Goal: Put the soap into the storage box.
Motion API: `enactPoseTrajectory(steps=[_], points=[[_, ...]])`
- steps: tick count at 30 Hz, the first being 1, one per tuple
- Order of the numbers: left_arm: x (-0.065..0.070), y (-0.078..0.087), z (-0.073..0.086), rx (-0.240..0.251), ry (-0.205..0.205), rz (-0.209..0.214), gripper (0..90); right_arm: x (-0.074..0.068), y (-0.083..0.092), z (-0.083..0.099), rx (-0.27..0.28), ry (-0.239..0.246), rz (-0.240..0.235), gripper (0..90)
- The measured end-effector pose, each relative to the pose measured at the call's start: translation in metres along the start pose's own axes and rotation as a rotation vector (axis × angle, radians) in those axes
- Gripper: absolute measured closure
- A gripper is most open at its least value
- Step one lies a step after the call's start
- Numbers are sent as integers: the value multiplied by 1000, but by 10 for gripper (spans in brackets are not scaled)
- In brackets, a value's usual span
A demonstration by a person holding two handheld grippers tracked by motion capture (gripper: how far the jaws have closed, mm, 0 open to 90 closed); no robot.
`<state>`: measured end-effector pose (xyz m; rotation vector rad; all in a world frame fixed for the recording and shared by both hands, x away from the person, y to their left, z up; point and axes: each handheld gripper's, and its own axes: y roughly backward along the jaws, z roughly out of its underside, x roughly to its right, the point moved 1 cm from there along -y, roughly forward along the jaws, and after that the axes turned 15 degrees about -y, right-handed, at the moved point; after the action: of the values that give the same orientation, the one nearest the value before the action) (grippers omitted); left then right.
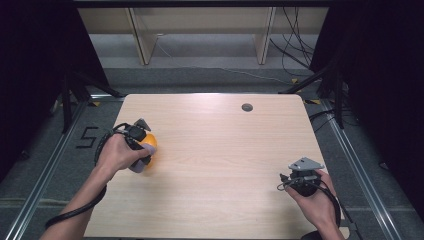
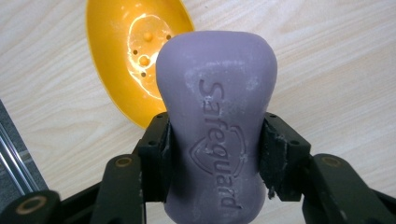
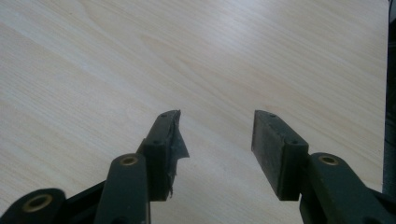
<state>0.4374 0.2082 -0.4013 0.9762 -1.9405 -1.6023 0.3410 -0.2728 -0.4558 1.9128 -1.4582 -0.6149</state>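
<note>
Purple soap bar (image 2: pixel 217 135), stamped "Safeguard", clamped across its narrow waist by the left gripper (image 2: pixel 217 154), pads pressing on either flank so that the wider ends bulge above and below the grip and cannot easily slip through. Held lengthwise, lettering up, directly over the near rim of a yellow soap dish (image 2: pixel 128 56) lying on the pale wooden worktop (image 2: pixel 336 84); whether raised clear of the dish or touching its rim, hard to tell. Inside the dish, small studs and drain holes visible, presumably there to keep a wet bar off the bottom. From the high view, same left gripper (image 1: pixel 141 150) seen at the left side of the worktop (image 1: pixel 225 150), soap bar (image 1: pixel 138 166) poking out below the hand, yellow soap dish (image 1: pixel 149 141) just beyond it. Likely step in hand: carrying the bar either into or out of the dish; which of the two, not decidable from here. Right gripper (image 3: pixel 217 135) parked well apart at the near right corner, released, nothing between its pads, apparently kept clear of the working hand; also seen from above (image 1: pixel 302 176). Torn black lining on one right pad (image 3: pixel 176 140).
</note>
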Motion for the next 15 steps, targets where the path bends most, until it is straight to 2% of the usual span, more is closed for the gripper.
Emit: enactPoseTrajectory(steps=[1,3,4,5,6,7,9,15], points=[[-1,1,-1,-8,-1,-5,492,0,0,0,1,-1,0,521],[-3,1,-2,2,4,-3,493,0,0,0,1,0,0,521],[-3,1,-3,10,7,-16,493,0,0,0,1,0,0,521],[-3,0,-4,16,21,-16,493,0,0,0,1,0,1,521],[-4,0,-4,21,9,-18,492,0,0,0,1,-1,1,521],[-4,1,-6,24,41,-21,493,0,0,0,1,-1,0,521],[-6,2,-7,20,30,-25,492,0,0,0,1,0,2,521],[-13,2,-12,22,48,-38,493,0,0,0,0,-1,0,521]])
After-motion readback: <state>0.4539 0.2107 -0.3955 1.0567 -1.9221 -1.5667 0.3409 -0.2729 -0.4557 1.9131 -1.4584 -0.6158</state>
